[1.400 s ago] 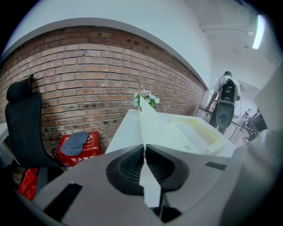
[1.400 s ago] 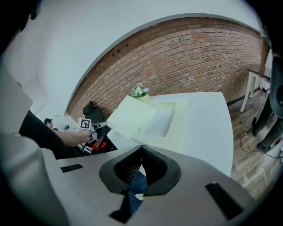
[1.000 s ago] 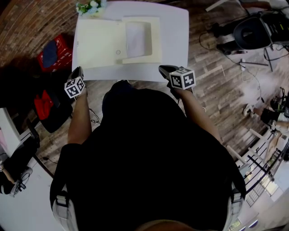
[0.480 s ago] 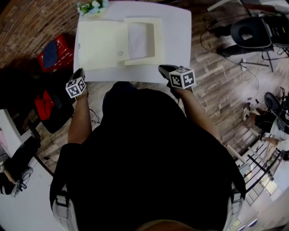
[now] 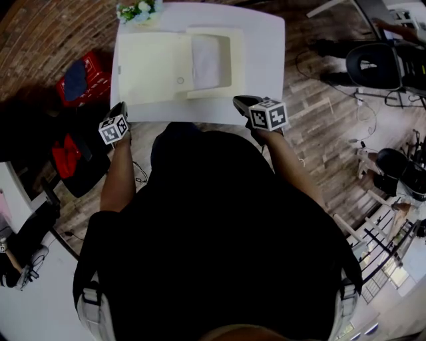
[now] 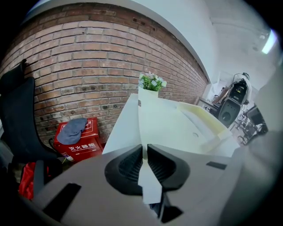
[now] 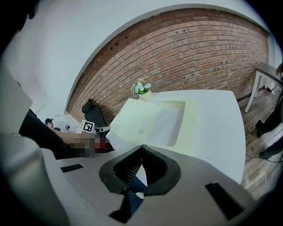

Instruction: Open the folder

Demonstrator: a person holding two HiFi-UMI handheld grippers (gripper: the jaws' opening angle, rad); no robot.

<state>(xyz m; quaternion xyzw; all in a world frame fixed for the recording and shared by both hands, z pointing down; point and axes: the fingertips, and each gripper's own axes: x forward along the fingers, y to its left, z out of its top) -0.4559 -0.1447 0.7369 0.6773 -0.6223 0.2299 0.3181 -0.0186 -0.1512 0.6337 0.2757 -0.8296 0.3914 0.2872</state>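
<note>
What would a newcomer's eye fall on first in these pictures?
The cream folder lies spread on the white table, a pale sheet showing in its right half. Flowers stand at the table's far left corner, and a red box sits beside the brick wall.

— What carries it all?
— A white surface [image 5: 263, 66] with rounded corners, its right side bare.

— And what lies on it?
— A cream folder [image 5: 150, 66], lying flat and open over the left and middle. Its left leaf is plain, with a small round fastener [image 5: 180, 80] near the inner edge. The right part frames a paler sheet [image 5: 210, 60].

— Anything else?
— A small flower pot [image 5: 136, 10] with white blooms and green leaves, at the far left corner just beside the folder.
</note>
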